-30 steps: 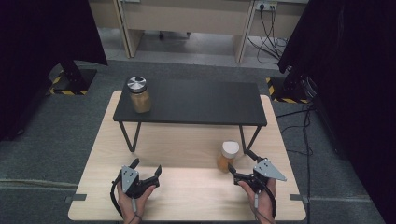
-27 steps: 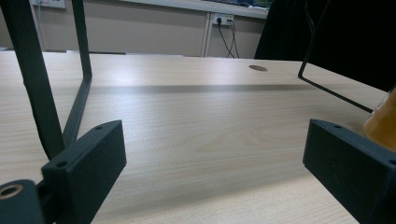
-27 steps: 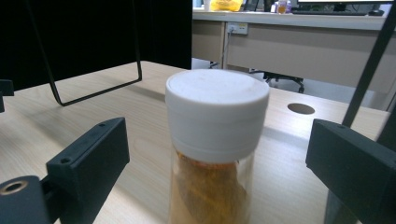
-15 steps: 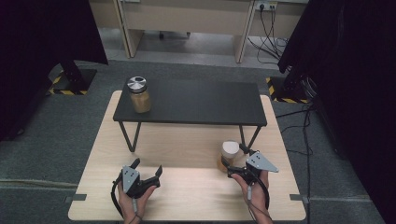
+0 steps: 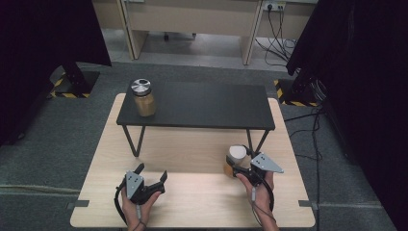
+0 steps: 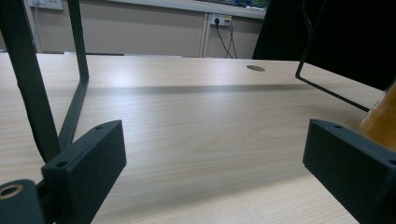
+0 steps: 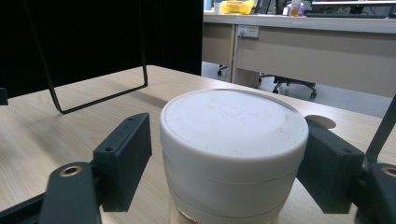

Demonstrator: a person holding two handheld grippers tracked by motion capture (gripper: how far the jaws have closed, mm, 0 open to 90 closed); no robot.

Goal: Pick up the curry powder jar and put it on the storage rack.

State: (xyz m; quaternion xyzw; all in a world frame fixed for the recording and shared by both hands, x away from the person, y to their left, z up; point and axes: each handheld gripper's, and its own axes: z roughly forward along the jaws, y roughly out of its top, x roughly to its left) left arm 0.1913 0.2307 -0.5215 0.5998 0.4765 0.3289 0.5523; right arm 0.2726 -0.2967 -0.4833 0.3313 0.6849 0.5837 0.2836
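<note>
A jar with a white lid [image 5: 236, 154] and amber contents stands on the wooden table [image 5: 192, 204] by the black shelf's right leg. My right gripper [image 5: 236, 162] reaches it from the near side. Its jaws have just been closing, and in the right gripper view they sit against both sides of the white lid [image 7: 233, 135]. My left gripper [image 5: 152, 170] rests near the table's front left, open, with bare wood between its jaws [image 6: 215, 149]. The amber jar [image 6: 382, 119] peeks in at the right edge of the left gripper view.
A low black shelf [image 5: 207, 107] on thin wire legs spans the back of the table. A second amber jar with a metal lid [image 5: 143, 97] stands on its left end. Dark curtains flank both sides, and cables lie on the floor at the right.
My right gripper has slid forward and left up to the white-lidded jar, and its jaws have drawn in around the lid. The left gripper has kept still.
</note>
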